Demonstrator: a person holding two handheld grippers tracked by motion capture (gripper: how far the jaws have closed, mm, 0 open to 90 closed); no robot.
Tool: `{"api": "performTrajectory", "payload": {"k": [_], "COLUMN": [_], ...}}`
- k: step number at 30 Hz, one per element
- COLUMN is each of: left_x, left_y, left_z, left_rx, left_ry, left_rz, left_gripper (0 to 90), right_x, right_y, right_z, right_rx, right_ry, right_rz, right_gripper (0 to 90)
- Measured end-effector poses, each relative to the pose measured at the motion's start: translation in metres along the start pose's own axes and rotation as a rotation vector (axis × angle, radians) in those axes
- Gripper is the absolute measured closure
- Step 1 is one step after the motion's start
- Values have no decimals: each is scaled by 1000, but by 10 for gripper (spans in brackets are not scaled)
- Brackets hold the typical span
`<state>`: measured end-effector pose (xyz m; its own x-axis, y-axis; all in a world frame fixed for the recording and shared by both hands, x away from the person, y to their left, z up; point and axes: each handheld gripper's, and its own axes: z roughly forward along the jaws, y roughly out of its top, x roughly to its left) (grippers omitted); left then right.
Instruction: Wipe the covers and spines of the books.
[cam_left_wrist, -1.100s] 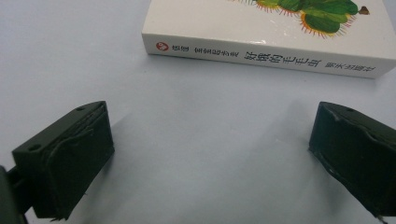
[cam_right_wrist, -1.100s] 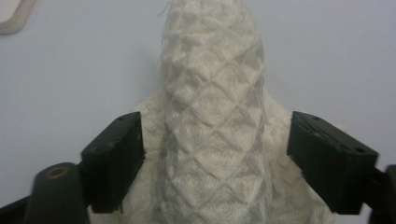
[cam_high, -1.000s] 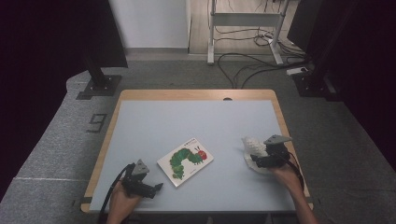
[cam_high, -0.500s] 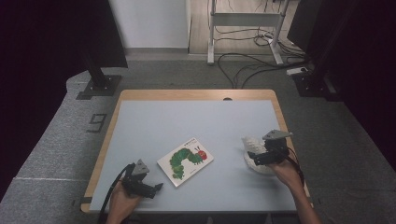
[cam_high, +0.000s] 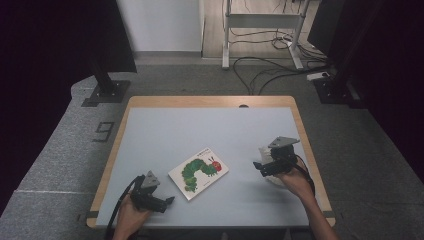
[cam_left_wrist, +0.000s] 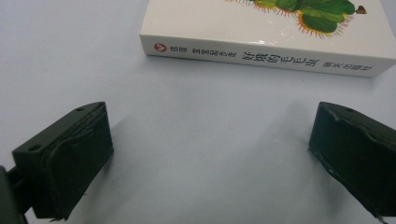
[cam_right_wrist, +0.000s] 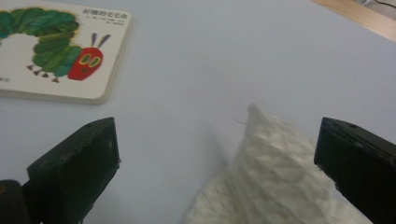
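1. Right tool: jaws spread wide, just been opening; nothing pinched. It is seen at the right side of the tabletop, held in the right hand.
2. White cloth: crumpled, textured, lying on the tabletop. In the right gripper view it is seen between the jaws, toward the right-hand one; whether that jaw touches it cannot be told. In the high view it is partly covered by the right tool.
3. Left tool: jaws spread, only bare tabletop between them. It is seen at the near left, held in the left hand, pointed toward the book.
4. Book: laid flat near the tabletop centre, closed, white cover with a green caterpillar facing up. In the left gripper view its spine faces the jaws, just ahead of them, no contact.
5. Book and cloth lie well apart.
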<state>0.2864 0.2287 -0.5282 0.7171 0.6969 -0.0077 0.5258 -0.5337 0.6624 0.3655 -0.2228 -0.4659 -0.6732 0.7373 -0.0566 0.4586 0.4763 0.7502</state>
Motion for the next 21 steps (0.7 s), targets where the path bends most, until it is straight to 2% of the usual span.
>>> {"api": "performTrajectory", "payload": {"k": [3, 7, 13, 21], "left_x": [-1, -2, -7, -9], "left_y": [0, 2, 9, 15], "left_z": [0, 1, 8, 14], "left_rx": [1, 1, 2, 5], "left_ry": [-10, -13, -32, -43], "left_rz": [15, 20, 48, 55], "left_gripper": [0, 0, 0, 0], "right_x": [6, 14, 24, 37], "right_y": [4, 10, 18, 24], "right_z": [4, 10, 19, 39], "right_rx": [2, 5, 17, 31], "right_ry": [33, 51, 80, 132], "right_rz": [-8, -28, -57, -79], "right_gripper": [0, 0, 14, 15]}}
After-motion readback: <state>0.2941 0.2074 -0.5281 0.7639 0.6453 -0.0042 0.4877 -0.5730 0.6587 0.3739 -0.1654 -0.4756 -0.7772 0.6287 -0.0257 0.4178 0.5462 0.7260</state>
